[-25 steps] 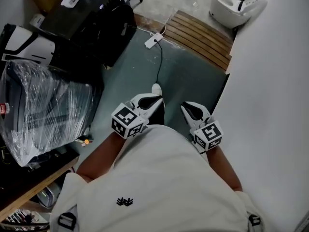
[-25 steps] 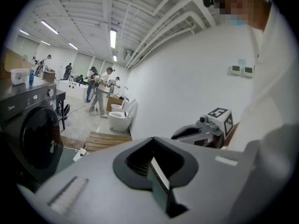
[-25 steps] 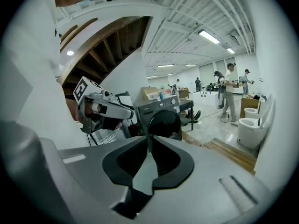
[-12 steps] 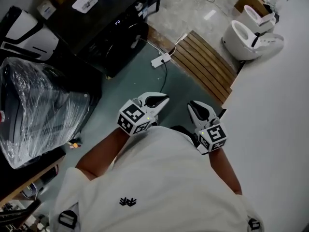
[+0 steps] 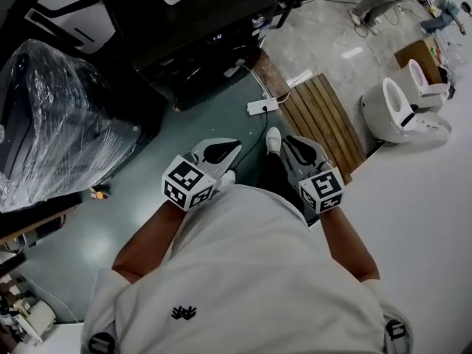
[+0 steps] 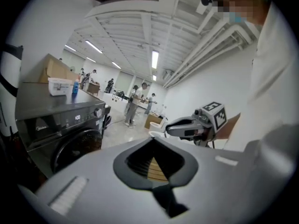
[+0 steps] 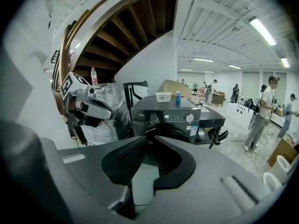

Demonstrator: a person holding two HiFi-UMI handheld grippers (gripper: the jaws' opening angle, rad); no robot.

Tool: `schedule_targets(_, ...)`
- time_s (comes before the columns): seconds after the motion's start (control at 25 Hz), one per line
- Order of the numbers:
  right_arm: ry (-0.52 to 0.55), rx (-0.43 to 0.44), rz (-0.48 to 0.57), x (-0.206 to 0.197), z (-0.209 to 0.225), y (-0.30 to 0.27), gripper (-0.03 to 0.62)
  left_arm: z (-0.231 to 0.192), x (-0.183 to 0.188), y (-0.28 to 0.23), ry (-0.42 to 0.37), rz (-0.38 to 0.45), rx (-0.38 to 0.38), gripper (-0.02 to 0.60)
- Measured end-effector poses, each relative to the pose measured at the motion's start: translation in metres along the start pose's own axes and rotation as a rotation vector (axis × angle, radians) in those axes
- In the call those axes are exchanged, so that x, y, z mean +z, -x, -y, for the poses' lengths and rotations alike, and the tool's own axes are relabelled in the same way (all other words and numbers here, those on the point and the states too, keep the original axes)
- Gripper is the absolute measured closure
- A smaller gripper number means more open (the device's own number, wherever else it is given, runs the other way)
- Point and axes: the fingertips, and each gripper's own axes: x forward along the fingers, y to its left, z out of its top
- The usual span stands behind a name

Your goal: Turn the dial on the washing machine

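Well ahead across the floor (image 5: pixel 184 124), the washer (image 7: pixel 163 113) carries its dial (image 7: pixel 189 118) at 1 o'clock off the right gripper (image 5: pixel 291 142), jaws together and empty, but out at 9 o'clock for the left gripper (image 5: pixel 230 146), likewise closed on nothing.

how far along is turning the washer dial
Nothing looks done: the washing machine stands some way ahead, its dial untouched. Nothing in hand: the left hand-held gripper and right hand-held gripper are shut and empty, close to the person. Left: walk up, grip the dial, turn it.
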Motion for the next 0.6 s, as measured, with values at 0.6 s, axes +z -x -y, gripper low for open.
schedule_targets(0.6,0.196,0.263,-0.064,0.032,0.198,-0.189,0.503,-0.098,0.068,-0.097,0.156,0.113,0.451,0.526)
